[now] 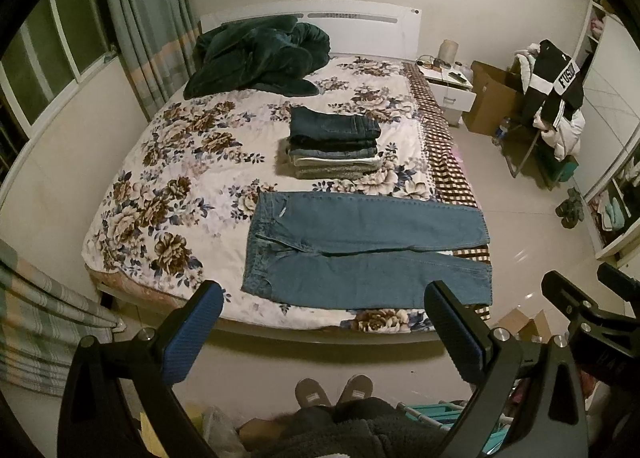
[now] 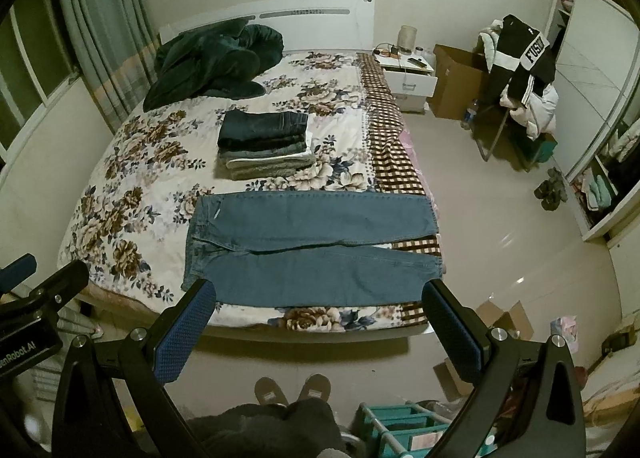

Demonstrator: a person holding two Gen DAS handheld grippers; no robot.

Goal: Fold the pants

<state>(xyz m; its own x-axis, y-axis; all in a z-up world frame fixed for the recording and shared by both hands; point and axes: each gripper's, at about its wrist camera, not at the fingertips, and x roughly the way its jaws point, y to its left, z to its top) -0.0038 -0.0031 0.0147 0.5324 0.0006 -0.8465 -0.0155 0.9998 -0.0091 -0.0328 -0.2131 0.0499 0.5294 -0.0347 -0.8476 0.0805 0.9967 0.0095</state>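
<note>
Light blue jeans (image 1: pixel 360 250) lie spread flat across the foot of the bed (image 1: pixel 168 162), waist to the left, legs to the right. They also show in the right wrist view (image 2: pixel 312 250). My left gripper (image 1: pixel 324 298) is open and empty, held back from the bed's near edge, above the floor. My right gripper (image 2: pixel 316 298) is open and empty too, at the same distance, and shows at the right edge of the left wrist view (image 1: pixel 576 298). Both are apart from the jeans.
A stack of folded pants (image 1: pixel 336 146) sits mid-bed behind the jeans. A dark green blanket (image 1: pixel 256 58) is heaped at the headboard. A nightstand (image 1: pixel 448 86), a cardboard box (image 1: pixel 492 98) and a chair with clothes (image 1: pixel 552 98) stand at right. My slippers (image 1: pixel 332 390) are below.
</note>
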